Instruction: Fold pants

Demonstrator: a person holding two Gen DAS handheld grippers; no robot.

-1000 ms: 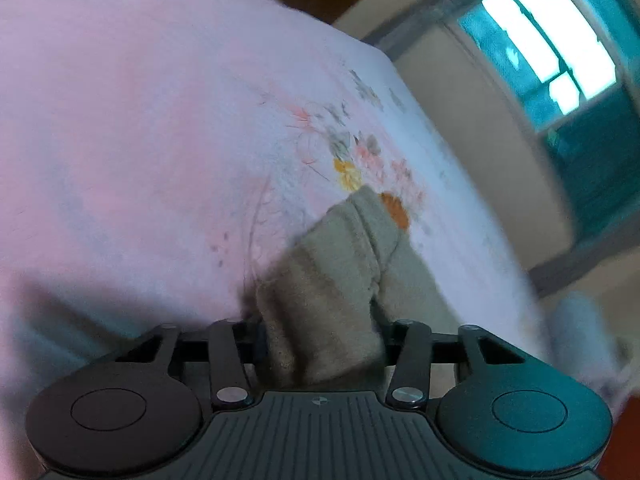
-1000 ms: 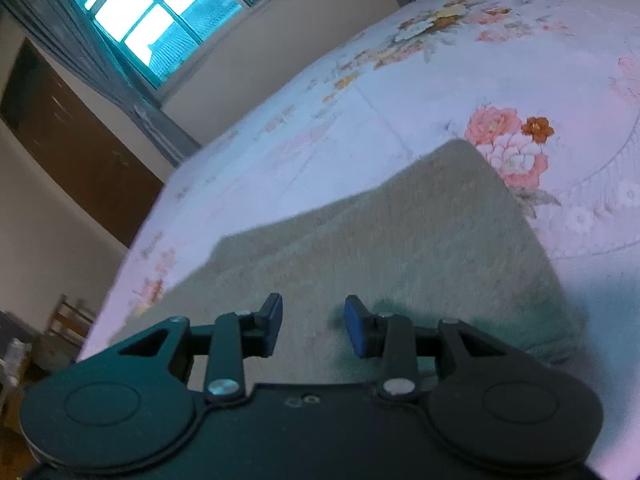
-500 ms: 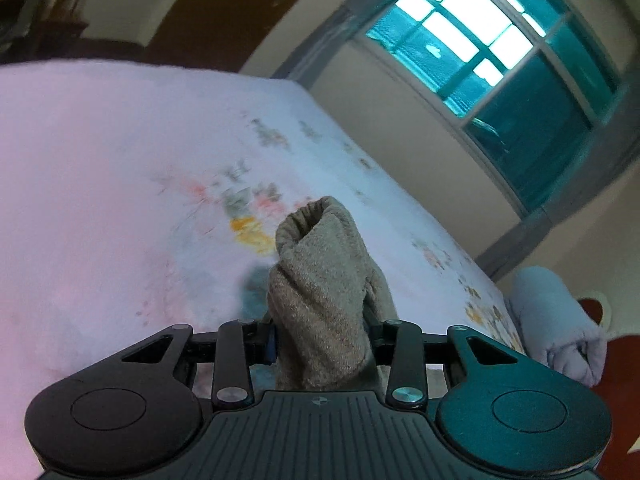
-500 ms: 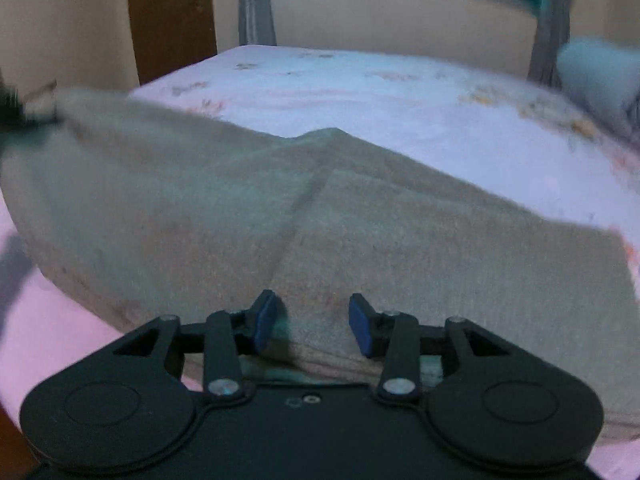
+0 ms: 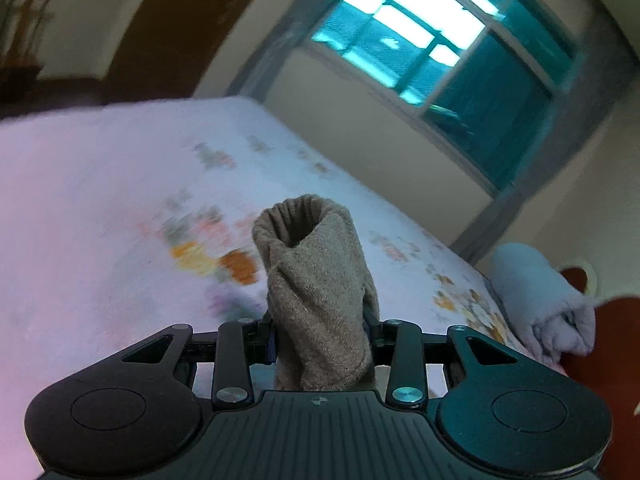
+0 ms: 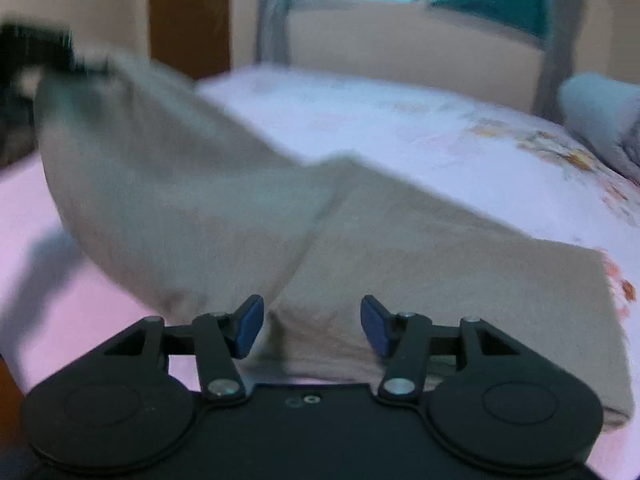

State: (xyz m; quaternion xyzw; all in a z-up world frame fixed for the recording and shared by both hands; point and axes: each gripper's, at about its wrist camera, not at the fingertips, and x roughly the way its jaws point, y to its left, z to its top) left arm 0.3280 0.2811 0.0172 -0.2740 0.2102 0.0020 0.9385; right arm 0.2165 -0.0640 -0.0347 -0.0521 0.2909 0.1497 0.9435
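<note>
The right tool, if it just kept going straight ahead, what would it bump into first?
Probably the pants. The right tool is open, holding nothing, with the beige cloth lying on the bed straight ahead of it. How close it is, I can't tell.

Both wrist views face the window [image 5: 432, 64] across the bed [image 6: 360, 128].
</note>
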